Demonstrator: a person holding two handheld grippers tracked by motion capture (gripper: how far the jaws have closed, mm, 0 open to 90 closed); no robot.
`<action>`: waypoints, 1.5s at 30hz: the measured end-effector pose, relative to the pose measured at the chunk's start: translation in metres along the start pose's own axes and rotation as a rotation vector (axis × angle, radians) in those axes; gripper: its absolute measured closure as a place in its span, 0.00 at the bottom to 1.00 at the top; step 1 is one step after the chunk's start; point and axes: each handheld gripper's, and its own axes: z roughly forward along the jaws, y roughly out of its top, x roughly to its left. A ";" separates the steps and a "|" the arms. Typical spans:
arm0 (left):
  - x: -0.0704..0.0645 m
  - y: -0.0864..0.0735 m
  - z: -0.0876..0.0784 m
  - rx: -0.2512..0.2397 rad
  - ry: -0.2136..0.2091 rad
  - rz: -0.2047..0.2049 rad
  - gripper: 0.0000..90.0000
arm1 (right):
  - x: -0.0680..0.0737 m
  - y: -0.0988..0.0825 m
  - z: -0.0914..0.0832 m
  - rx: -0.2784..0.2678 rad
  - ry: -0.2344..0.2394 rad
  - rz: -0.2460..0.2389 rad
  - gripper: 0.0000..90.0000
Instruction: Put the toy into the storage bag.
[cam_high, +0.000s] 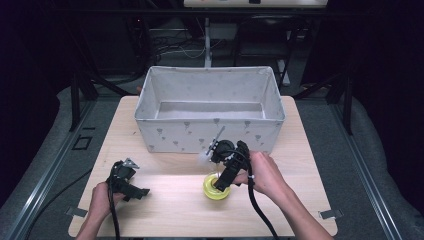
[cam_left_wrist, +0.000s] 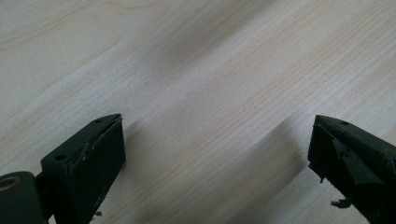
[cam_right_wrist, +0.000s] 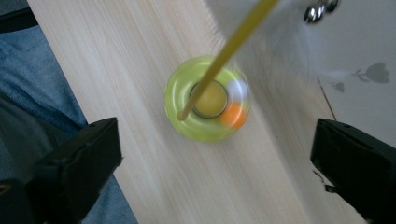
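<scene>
A yellow-green ring toy (cam_high: 216, 190) lies on the wooden table (cam_high: 165, 210) near its front. In the right gripper view the ring toy (cam_right_wrist: 196, 131) holds an orange ball (cam_right_wrist: 232, 115), and a thin yellow stick (cam_right_wrist: 233, 42) rises from its centre to white feathers (cam_right_wrist: 289, 44) and small metal bells (cam_right_wrist: 320, 9). My right gripper (cam_high: 223, 181) points down over the toy; its jaws (cam_right_wrist: 217, 135) stand wide open on either side, touching nothing. My left gripper (cam_high: 136, 194) hovers low at the table's front left, open (cam_left_wrist: 217, 135) over bare wood.
A grey fabric bin (cam_high: 200, 135) with a small printed pattern stands at the back of the table, just behind the toy; its wall (cam_right_wrist: 364, 56) is close to the feathers. The table's front edge and a person's blue trousers (cam_right_wrist: 28, 93) lie beside the toy.
</scene>
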 end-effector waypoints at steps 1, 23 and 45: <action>0.000 0.000 0.000 0.001 -0.001 0.000 0.05 | 0.000 0.003 -0.001 0.003 0.004 -0.001 0.08; 0.000 0.000 0.000 0.000 -0.004 -0.003 0.05 | -0.001 0.029 -0.006 0.076 0.023 -0.077 0.80; 0.000 -0.001 0.000 0.000 0.000 -0.002 0.05 | -0.001 0.027 -0.026 0.059 -0.008 -0.076 0.98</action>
